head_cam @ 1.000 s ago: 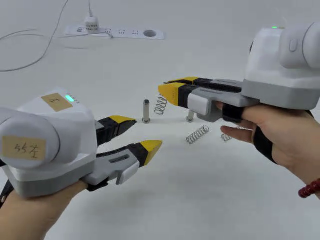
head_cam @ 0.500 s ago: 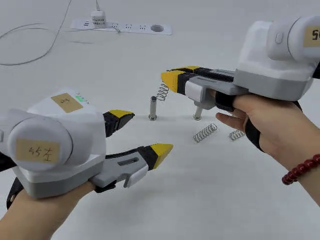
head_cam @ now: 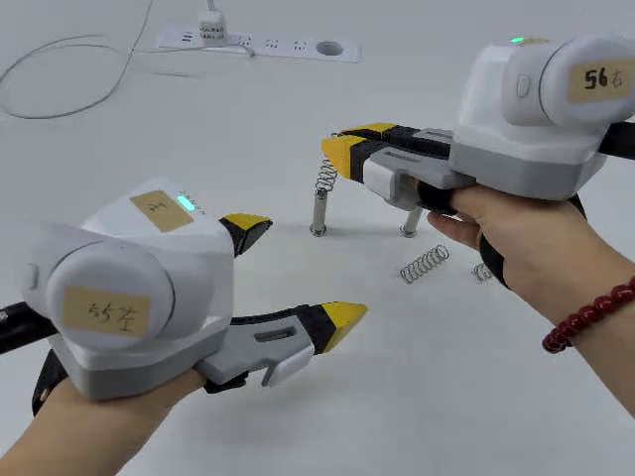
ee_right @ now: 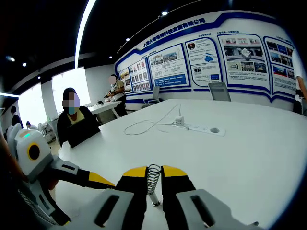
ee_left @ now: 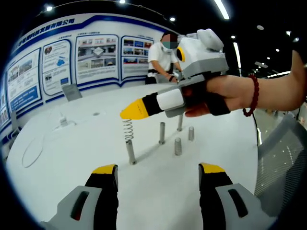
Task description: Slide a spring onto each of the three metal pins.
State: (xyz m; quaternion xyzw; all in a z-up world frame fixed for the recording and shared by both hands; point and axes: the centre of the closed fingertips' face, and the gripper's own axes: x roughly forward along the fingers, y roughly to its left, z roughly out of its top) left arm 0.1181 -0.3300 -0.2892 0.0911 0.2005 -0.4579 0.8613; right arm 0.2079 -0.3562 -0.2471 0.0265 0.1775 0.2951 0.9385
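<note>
1. Pinching one spring (head_cam: pixel 325 177) by its upper coils, the right gripper (head_cam: pixel 337 151) holds it upright, its lower end right at the tip of a standing pin (head_cam: pixel 318 213) on the desk (head_cam: pixel 198 129).
2. Left gripper (head_cam: pixel 303 270) hovers nearby, fingers spread and holding nothing.
3. A loose spring (head_cam: pixel 425 263) lies near a second pin (head_cam: pixel 410 226).
4. The spring looks light, thin-wired and bouncy. A hard squeeze could flick it away, so a gentle hold high up, with the lower coils free, seems best.

White table (head_cam: pixel 198 129), poster wall (ee_right: pixel 206 52), maybe chair (ee_right: pixel 218 90)
</note>
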